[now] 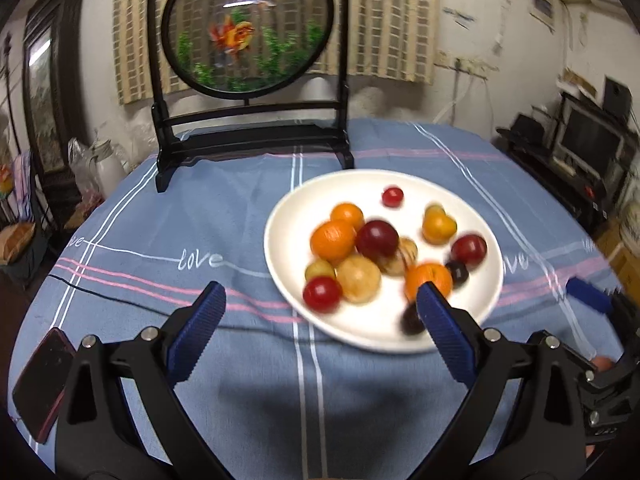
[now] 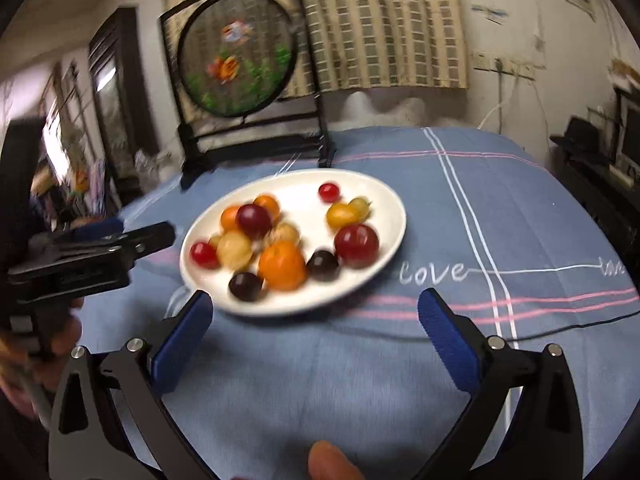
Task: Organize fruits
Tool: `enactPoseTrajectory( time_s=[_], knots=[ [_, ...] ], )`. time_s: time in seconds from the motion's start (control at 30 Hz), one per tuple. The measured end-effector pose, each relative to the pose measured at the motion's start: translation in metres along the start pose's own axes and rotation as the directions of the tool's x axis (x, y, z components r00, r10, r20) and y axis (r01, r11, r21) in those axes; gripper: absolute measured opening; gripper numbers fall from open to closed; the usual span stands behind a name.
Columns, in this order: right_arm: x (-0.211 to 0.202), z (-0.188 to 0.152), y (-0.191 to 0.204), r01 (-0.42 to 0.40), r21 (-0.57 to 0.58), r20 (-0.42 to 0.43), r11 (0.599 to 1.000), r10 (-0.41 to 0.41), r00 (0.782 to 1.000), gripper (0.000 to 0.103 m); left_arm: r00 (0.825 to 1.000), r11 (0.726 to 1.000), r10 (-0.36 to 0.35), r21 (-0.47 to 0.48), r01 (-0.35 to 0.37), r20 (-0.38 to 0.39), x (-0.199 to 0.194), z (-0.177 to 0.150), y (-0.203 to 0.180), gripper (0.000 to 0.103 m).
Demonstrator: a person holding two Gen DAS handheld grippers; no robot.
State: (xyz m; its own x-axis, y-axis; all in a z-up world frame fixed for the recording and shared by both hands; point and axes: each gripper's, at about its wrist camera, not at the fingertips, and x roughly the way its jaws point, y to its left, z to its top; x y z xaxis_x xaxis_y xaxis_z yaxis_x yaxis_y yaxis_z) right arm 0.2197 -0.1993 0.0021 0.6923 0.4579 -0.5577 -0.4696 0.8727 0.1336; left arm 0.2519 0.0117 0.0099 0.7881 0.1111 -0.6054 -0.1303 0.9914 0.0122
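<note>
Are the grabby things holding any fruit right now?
No. Both the left hand-held gripper and the right hand-held gripper are open and empty; all the fruit lies on the white plate.

Plate (image 1: 280, 248) on tablecloth (image 1: 224, 224), mid-table, right of centre in left wrist view. Fruits (image 1: 362, 252) piled in plate, most at near-left; one small fruit (image 1: 392, 197) apart at far side. Screen on stand (image 1: 250, 64) behind plate, far-left. Phone (image 1: 42, 384) at near-left table edge. Cable (image 1: 120, 300) runs across cloth betw. phone & plate.
</note>
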Motion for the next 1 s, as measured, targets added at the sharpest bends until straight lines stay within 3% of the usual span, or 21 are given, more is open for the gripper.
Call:
enactPoseTrajectory(
  time_s=[0.1, 0.33, 0.5, 1.0],
  knots=[
    [-0.008, -0.009, 0.015, 0.039, -0.103, -0.001, 0.994, -0.039, 0.999, 0.102, 1.0, 1.0, -0.025, 0.013, 0.025, -0.001, -0.009, -0.009, -0.003, 0.098],
    [-0.005, -0.017, 0.029, 0.021, -0.171, -0.046, 0.985, -0.029, 0.999, 0.102, 0.998, 0.999, -0.047, -0.012, 0.047, -0.032, -0.015, -0.013, 0.001, 0.098],
    [-0.003, -0.016, 0.024, 0.009, -0.132, -0.061, 0.991, -0.017, 0.998, 0.102, 0.997, 0.997, -0.065, -0.034, 0.064, -0.036, -0.019, -0.014, 0.002, 0.098],
    [-0.004, -0.015, 0.018, 0.003, -0.095, -0.064, 0.995, -0.009, 0.998, 0.102, 0.999, 0.999, -0.038, 0.022, 0.039, -0.039, -0.019, -0.019, -0.006, 0.098]
  ],
)
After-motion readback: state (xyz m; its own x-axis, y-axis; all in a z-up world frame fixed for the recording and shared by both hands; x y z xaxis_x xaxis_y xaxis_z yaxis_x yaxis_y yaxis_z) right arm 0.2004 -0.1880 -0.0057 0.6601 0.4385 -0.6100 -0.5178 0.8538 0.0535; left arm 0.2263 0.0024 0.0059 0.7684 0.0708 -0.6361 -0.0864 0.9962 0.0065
